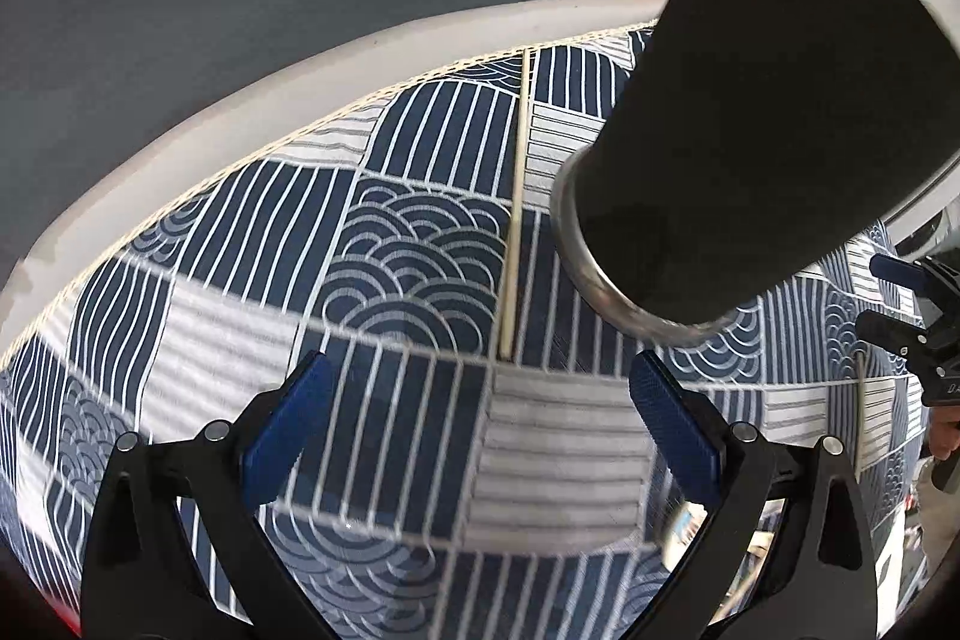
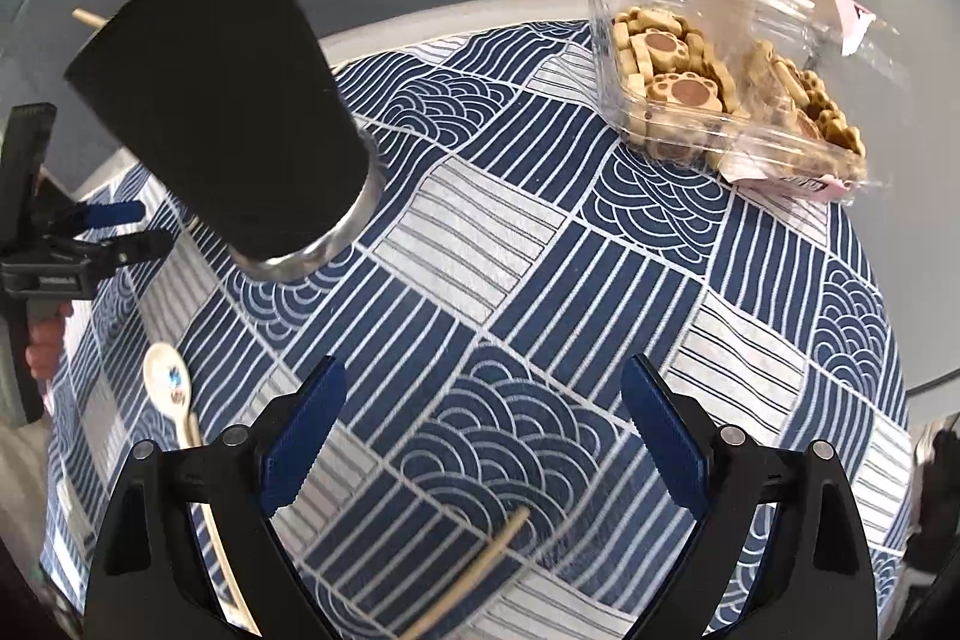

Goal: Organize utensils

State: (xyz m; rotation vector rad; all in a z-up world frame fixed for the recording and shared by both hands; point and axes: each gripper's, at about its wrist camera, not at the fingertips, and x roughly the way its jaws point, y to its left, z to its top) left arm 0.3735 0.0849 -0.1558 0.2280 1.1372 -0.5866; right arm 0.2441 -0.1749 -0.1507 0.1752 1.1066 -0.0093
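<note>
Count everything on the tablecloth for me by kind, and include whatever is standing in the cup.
Chopsticks: 3 (two lying flat, one in the cup)
Spoon: 1
Cup: 1
Cookie box: 1
Total: 6

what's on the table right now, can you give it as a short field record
surface: patterned blue and white tablecloth
holder: black cup, upright, a chopstick tip sticking out
loose utensils: chopstick lying flat; white spoon
other: clear box of paw-shaped cookies
left tool: open, empty
right tool: open, empty
</note>
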